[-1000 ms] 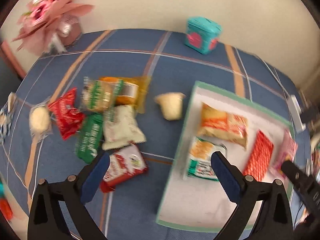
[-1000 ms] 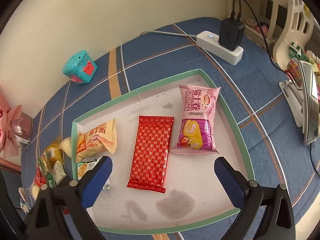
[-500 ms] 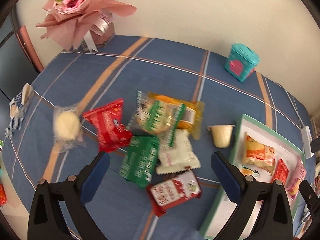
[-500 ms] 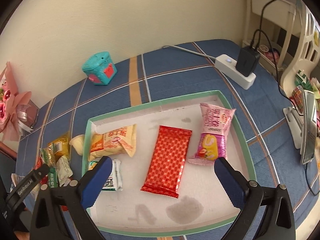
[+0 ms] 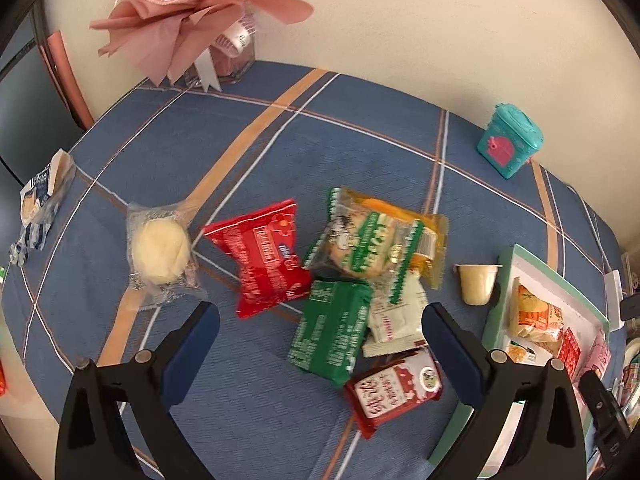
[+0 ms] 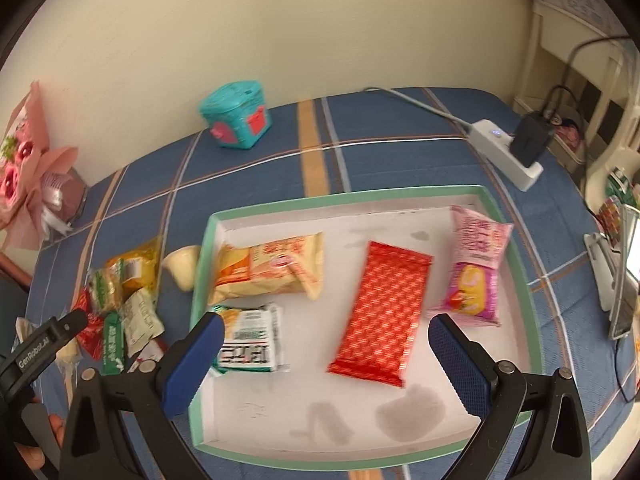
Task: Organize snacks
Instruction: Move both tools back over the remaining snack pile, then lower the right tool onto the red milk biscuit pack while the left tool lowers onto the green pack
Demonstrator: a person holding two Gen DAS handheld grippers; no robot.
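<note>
My left gripper (image 5: pixel 320 344) is open above a pile of snacks on the blue cloth: a green packet (image 5: pixel 330 332), a red packet (image 5: pixel 264 262), a clear cookie packet (image 5: pixel 366 244), a white sachet (image 5: pixel 394 320), a red-and-white packet (image 5: pixel 394 390) and a pudding cup (image 5: pixel 476 284). A wrapped white bun (image 5: pixel 160 252) lies further left. My right gripper (image 6: pixel 324 360) is open over the green-rimmed white tray (image 6: pixel 352 198), which holds an orange packet (image 6: pixel 272 270), a green-white packet (image 6: pixel 250 340), a red foil bar (image 6: pixel 380 308) and a pink cake packet (image 6: pixel 476 268).
A teal tin (image 6: pixel 236 116) stands by the wall. A pink bouquet (image 5: pixel 192 12) is at the back left corner, a blue-white packet (image 5: pixel 40 204) at the left table edge. A power strip with a charger (image 6: pixel 516 148) lies right of the tray.
The left gripper has swung left, from over the tray's edge to over the loose snack pile. The right gripper has shifted and turned slightly over the tray. Both stay open and hold nothing.
</note>
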